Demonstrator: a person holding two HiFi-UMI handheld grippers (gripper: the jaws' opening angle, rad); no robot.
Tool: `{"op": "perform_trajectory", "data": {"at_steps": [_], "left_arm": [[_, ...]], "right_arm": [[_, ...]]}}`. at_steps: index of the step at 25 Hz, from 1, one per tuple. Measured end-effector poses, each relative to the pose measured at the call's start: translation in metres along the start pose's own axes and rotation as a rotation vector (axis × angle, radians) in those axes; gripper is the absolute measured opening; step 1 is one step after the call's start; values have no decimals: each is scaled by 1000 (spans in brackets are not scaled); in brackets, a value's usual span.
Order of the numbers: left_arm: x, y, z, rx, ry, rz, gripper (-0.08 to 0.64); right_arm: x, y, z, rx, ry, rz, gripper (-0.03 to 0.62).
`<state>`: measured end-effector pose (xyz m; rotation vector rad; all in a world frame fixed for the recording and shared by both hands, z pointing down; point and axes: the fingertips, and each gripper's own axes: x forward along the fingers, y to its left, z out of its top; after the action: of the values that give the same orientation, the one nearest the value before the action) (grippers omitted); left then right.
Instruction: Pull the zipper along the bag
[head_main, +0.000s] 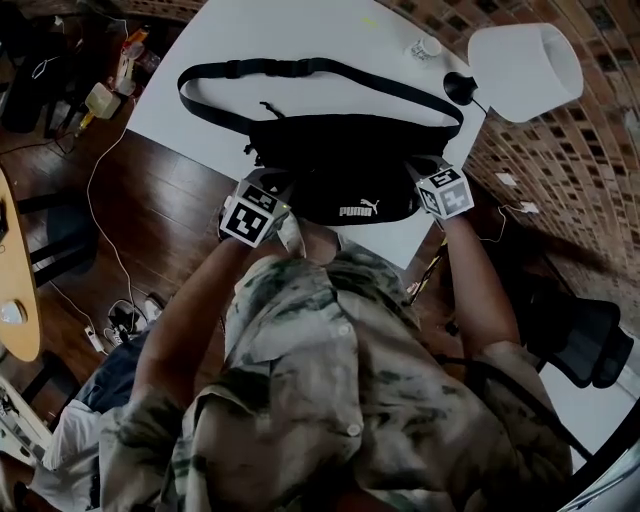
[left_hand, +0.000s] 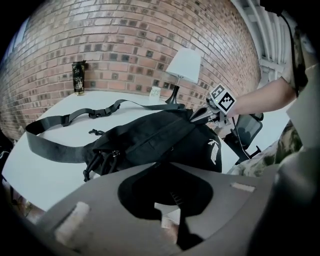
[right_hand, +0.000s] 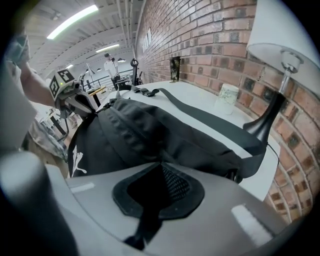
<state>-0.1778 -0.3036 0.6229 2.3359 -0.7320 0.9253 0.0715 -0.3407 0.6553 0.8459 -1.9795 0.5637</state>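
Note:
A black waist bag (head_main: 335, 160) with a white logo lies on the white table (head_main: 250, 40), its strap (head_main: 300, 68) looped toward the far side. My left gripper (head_main: 283, 196) is shut on the bag's left end; in the left gripper view the jaws (left_hand: 170, 210) pinch black fabric. At the bag's right end my right gripper (head_main: 424, 172) is shut on black mesh fabric (right_hand: 172, 182), its jaws closed around (right_hand: 155, 195). The zipper line (left_hand: 150, 137) runs along the bag's top. I cannot make out the zipper pull.
A white lamp (head_main: 525, 65) stands at the table's far right corner beside a small cup (head_main: 425, 47). A dark can (left_hand: 78, 77) stands by the brick wall. The near table edge runs just under the bag. Cables (head_main: 120, 320) and an office chair (head_main: 590, 340) are on the floor.

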Motion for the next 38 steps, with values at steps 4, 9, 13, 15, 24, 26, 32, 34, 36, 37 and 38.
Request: {"op": "perform_trajectory", "data": {"at_steps": [4, 9, 13, 15, 24, 26, 32, 34, 36, 37, 38], "left_arm": [[1, 1, -2, -9, -53, -3, 34], [-8, 6, 0, 8, -124, 52, 75], [-37, -4, -15, -11, -143, 138, 78], [-57, -18, -23, -32, -173, 178, 78], [-169, -193, -58, -84, -364, 254, 77], [-189, -243, -65, -87, -387, 239, 77], [-238, -366, -72, -29, -453, 152, 75], [-245, -399, -77, 2, -460, 116, 75], [-252, -428, -82, 23, -472, 77, 75], [-257, -440, -85, 39, -477, 62, 75], [-263, -452, -89, 59, -482, 50, 75]], "right_arm": [[2, -4, -2, 28, -25, -53, 6], [-29, 2, 9, 135, -180, -56, 98], [-72, 35, -2, 69, -273, -49, 83], [-99, 57, -12, 57, -339, -24, 84], [-229, 161, -115, 63, -593, 36, 83], [-257, 184, -140, 51, -611, 42, 83], [-331, 259, -191, -11, -667, 62, 81], [-349, 283, -202, -21, -681, 69, 81], [-365, 308, -211, -29, -700, 67, 80], [-373, 321, -215, -34, -710, 62, 78], [-380, 335, -219, -40, -718, 56, 78]]}}
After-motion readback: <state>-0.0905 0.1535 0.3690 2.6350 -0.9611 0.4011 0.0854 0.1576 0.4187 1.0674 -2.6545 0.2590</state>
